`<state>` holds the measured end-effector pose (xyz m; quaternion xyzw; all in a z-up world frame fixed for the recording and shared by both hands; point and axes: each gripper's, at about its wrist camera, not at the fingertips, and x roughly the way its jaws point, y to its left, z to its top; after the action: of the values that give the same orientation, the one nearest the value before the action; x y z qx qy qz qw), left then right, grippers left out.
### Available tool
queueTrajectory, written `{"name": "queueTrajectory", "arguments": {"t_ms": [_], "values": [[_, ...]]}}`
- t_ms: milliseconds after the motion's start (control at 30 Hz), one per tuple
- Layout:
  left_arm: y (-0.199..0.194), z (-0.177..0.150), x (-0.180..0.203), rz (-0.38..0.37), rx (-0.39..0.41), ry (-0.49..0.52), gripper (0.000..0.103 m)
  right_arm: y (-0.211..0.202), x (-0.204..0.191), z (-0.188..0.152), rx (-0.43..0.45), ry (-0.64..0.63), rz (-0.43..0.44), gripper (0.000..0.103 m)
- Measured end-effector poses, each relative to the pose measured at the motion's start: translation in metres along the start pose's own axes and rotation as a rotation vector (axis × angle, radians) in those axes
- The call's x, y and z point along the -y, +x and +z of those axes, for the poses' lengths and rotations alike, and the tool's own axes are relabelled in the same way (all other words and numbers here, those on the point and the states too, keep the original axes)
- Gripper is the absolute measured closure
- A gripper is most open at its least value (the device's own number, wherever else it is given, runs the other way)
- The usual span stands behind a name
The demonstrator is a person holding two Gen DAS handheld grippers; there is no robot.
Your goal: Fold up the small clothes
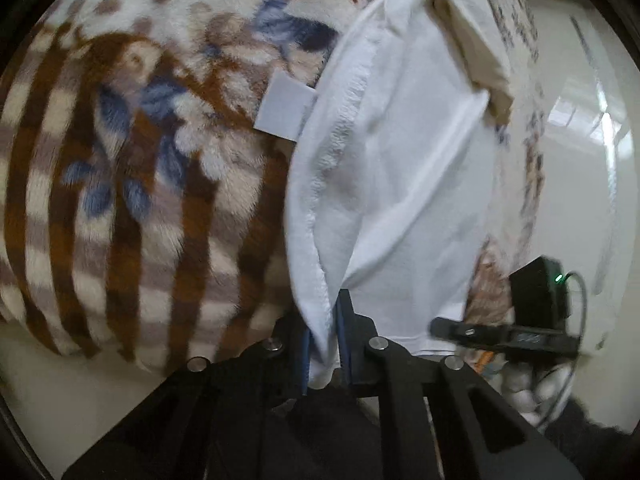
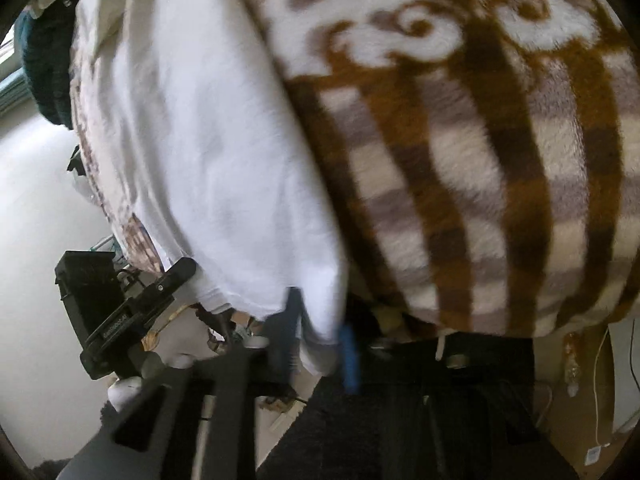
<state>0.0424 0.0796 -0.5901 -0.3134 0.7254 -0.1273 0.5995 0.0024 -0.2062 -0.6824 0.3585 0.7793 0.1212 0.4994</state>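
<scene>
A small white garment [image 1: 400, 168] lies partly on a brown, cream and blue patterned fleece blanket [image 1: 140, 160]. A white tag [image 1: 284, 106] sticks out at its seam. My left gripper [image 1: 326, 340] is shut on the garment's near corner, cloth bunched between the blue pads. In the right wrist view the same white garment [image 2: 208, 152] stretches away over the blanket [image 2: 480, 160], and my right gripper [image 2: 320, 340] is shut on its other near corner. The right gripper also shows in the left wrist view [image 1: 508, 332], and the left gripper in the right wrist view [image 2: 132, 312].
A cream cloth [image 1: 476, 40] lies beyond the garment. A dark teal knit item [image 2: 44, 60] sits at the far left. The blanket's front edge [image 2: 480, 320] hangs over a dark area with cables. Pale floor [image 2: 32, 240] lies to the left.
</scene>
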Motion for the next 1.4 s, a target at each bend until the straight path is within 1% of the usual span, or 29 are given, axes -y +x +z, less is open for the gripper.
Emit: {"name": "queueTrajectory", "arguments": {"t_ms": [100, 200, 300, 400, 467, 533, 567, 600, 633, 667, 700, 733, 767, 800, 833, 867, 900, 933, 967, 1000, 1033, 1067, 1100, 1167, 1200, 1233, 1267, 1333, 1400], "values": [[-0.011, -0.005, -0.008, -0.081, 0.005, -0.066, 0.095, -0.013, -0.011, -0.012, 0.054, -0.048, 0.014, 0.095], [-0.026, -0.006, -0.006, -0.142, 0.014, -0.096, 0.096, -0.027, -0.025, -0.024, 0.090, -0.080, 0.041, 0.095], [-0.047, -0.001, 0.014, -0.212, 0.043, -0.109, 0.096, -0.048, -0.039, -0.029, 0.127, -0.093, 0.082, 0.095], [-0.064, 0.018, 0.036, -0.285, 0.084, -0.108, 0.096, -0.078, -0.059, -0.026, 0.177, -0.116, 0.110, 0.095], [-0.076, 0.042, 0.058, -0.337, 0.117, -0.086, 0.096, -0.104, -0.073, -0.015, 0.219, -0.131, 0.128, 0.095], [-0.084, 0.069, 0.075, -0.377, 0.143, -0.062, 0.096, -0.131, -0.086, 0.007, 0.255, -0.142, 0.147, 0.095], [-0.086, 0.092, 0.090, -0.399, 0.160, -0.038, 0.096, -0.143, -0.096, 0.020, 0.281, -0.146, 0.155, 0.095], [-0.087, 0.103, 0.095, -0.397, 0.173, -0.024, 0.096, -0.154, -0.103, 0.033, 0.302, -0.149, 0.158, 0.095], [-0.085, 0.130, 0.107, -0.407, 0.189, -0.003, 0.096, -0.168, -0.110, 0.050, 0.325, -0.156, 0.160, 0.095], [-0.085, 0.148, 0.108, -0.408, 0.198, 0.011, 0.096, -0.179, -0.120, 0.068, 0.361, -0.166, 0.149, 0.095], [-0.081, 0.161, 0.111, -0.392, 0.211, 0.013, 0.095, -0.191, -0.121, 0.083, 0.387, -0.169, 0.143, 0.095], [-0.073, 0.190, 0.117, -0.398, 0.225, 0.009, 0.095, -0.196, -0.132, 0.100, 0.406, -0.165, 0.151, 0.095], [-0.068, 0.207, 0.118, -0.412, 0.226, 0.006, 0.093, -0.203, -0.136, 0.117, 0.420, -0.163, 0.163, 0.095], [-0.062, 0.227, 0.119, -0.414, 0.223, -0.007, 0.088, -0.210, -0.144, 0.138, 0.447, -0.167, 0.153, 0.095], [-0.062, 0.244, 0.111, -0.423, 0.215, -0.032, 0.084, -0.215, -0.152, 0.154, 0.465, -0.171, 0.144, 0.095], [-0.059, 0.263, 0.110, -0.451, 0.218, -0.061, 0.067, -0.220, -0.160, 0.174, 0.481, -0.185, 0.138, 0.092], [-0.061, 0.278, 0.108, -0.468, 0.233, -0.083, 0.048, -0.220, -0.167, 0.190, 0.491, -0.181, 0.131, 0.091], [-0.062, 0.285, 0.110, -0.486, 0.246, -0.091, 0.043, -0.223, -0.170, 0.203, 0.497, -0.174, 0.128, 0.087], [-0.069, 0.295, 0.110, -0.514, 0.272, -0.089, 0.038, -0.226, -0.172, 0.214, 0.498, -0.170, 0.135, 0.079], [-0.075, 0.299, 0.112, -0.495, 0.286, -0.073, 0.036, -0.229, -0.173, 0.221, 0.503, -0.167, 0.149, 0.070], [-0.081, 0.301, 0.114, -0.461, 0.296, -0.042, 0.036, -0.230, -0.173, 0.225, 0.517, -0.166, 0.146, 0.053], [-0.085, 0.302, 0.118, -0.417, 0.303, 0.004, 0.036, -0.234, -0.173, 0.224, 0.548, -0.168, 0.116, 0.046], [-0.088, 0.302, 0.120, -0.377, 0.305, 0.040, 0.036, -0.234, -0.172, 0.222, 0.563, -0.170, 0.089, 0.046], [-0.086, 0.303, 0.127, -0.247, 0.286, 0.146, 0.036, -0.227, -0.166, 0.218, 0.574, -0.159, 0.034, 0.046], [-0.080, 0.304, 0.129, -0.192, 0.267, 0.185, 0.036, -0.223, -0.159, 0.217, 0.567, -0.149, 0.016, 0.046], [-0.068, 0.307, 0.133, -0.102, 0.236, 0.223, 0.036, -0.218, -0.155, 0.219, 0.558, -0.139, 0.003, 0.046], [-0.060, 0.309, 0.132, -0.055, 0.214, 0.241, 0.036, -0.213, -0.150, 0.221, 0.550, -0.128, -0.024, 0.046], [-0.041, 0.315, 0.132, 0.008, 0.178, 0.275, 0.036, -0.203, -0.140, 0.226, 0.543, -0.117, -0.063, 0.046], [-0.028, 0.321, 0.132, 0.026, 0.166, 0.296, 0.039, -0.192, -0.131, 0.236, 0.531, -0.092, -0.069, 0.046]]}}
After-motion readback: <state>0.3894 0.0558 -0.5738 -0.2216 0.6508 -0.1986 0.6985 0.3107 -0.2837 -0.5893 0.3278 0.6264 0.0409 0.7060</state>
